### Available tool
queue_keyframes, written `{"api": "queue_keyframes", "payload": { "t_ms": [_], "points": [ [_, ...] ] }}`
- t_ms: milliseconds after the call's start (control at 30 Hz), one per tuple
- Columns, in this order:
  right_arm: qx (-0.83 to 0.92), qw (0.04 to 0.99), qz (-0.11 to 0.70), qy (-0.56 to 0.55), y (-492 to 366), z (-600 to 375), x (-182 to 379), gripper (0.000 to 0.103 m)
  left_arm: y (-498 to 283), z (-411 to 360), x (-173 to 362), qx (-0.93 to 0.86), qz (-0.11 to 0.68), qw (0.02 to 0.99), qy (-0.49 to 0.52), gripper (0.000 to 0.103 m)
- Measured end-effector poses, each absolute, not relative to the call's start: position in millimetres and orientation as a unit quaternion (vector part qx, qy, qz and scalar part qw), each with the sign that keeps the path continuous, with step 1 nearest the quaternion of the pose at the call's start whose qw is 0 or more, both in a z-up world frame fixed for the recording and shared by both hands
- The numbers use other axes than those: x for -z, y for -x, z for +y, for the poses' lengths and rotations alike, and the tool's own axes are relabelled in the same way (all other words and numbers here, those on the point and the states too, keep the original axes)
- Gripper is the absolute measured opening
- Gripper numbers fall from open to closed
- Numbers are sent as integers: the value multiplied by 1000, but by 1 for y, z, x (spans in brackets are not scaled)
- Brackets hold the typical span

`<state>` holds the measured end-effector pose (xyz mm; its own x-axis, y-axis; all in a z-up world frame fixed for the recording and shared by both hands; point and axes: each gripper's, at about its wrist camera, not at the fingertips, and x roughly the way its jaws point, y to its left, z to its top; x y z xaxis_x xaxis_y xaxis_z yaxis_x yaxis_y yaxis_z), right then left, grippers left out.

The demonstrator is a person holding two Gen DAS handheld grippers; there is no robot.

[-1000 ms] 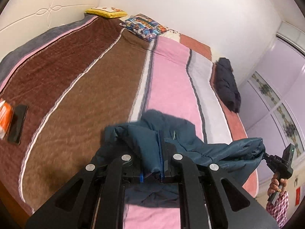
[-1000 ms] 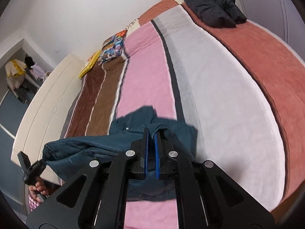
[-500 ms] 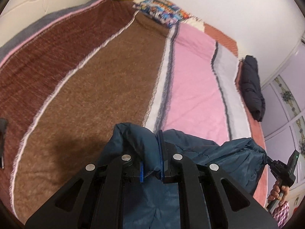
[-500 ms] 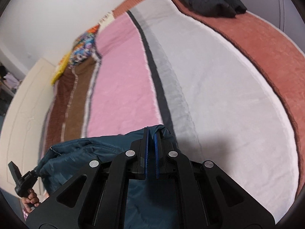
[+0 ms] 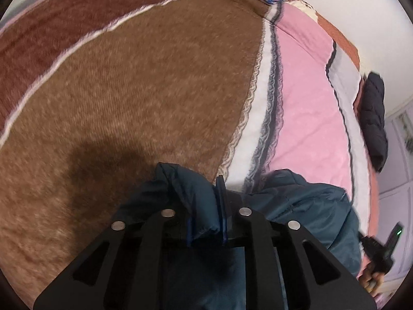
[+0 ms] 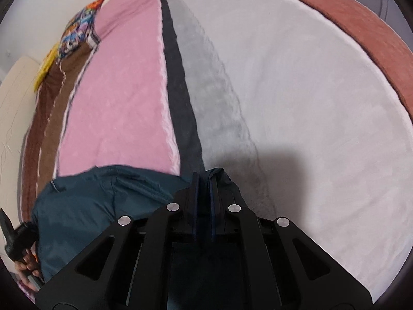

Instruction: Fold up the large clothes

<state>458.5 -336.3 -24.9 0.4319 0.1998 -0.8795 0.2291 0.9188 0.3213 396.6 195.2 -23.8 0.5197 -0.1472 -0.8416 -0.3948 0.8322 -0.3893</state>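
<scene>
A dark teal padded jacket (image 5: 304,201) hangs stretched between my two grippers, low over the striped bed. My left gripper (image 5: 206,206) is shut on a bunched edge of the jacket, above the brown stripe. My right gripper (image 6: 204,188) is shut on the jacket's other edge (image 6: 103,201), above the grey and dark stripes. Each view shows the other gripper at its side: the right one in the left wrist view (image 5: 382,250), the left one in the right wrist view (image 6: 18,237). The lower part of the jacket is hidden under the gripper bodies.
The bed carries a blanket striped brown (image 5: 129,90), pink (image 6: 124,98), grey-white (image 6: 309,103) and rust. A black jacket (image 5: 374,118) lies near the far right edge. Patterned pillows (image 6: 74,33) lie by the wall. Purple wardrobe doors (image 5: 395,180) stand to the right.
Both grippers have moved forward and down toward the bed with the jacket held between them. The blanket now fills both views; the headboard and the items at the left edge have left the left view.
</scene>
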Motion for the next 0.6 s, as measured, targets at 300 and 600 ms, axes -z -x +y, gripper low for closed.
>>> {"api": "queue_keyframes", "payload": {
  "t_ms": [300, 600],
  "points": [
    [-6, 849, 447, -282, -440, -377, -36, 51, -375, 224, -34, -20, 401, 831, 385, 47],
    [-62, 860, 460, -213, -414, -336, -49, 10, -366, 187, -63, -22, 383, 888, 253, 43]
  ]
}}
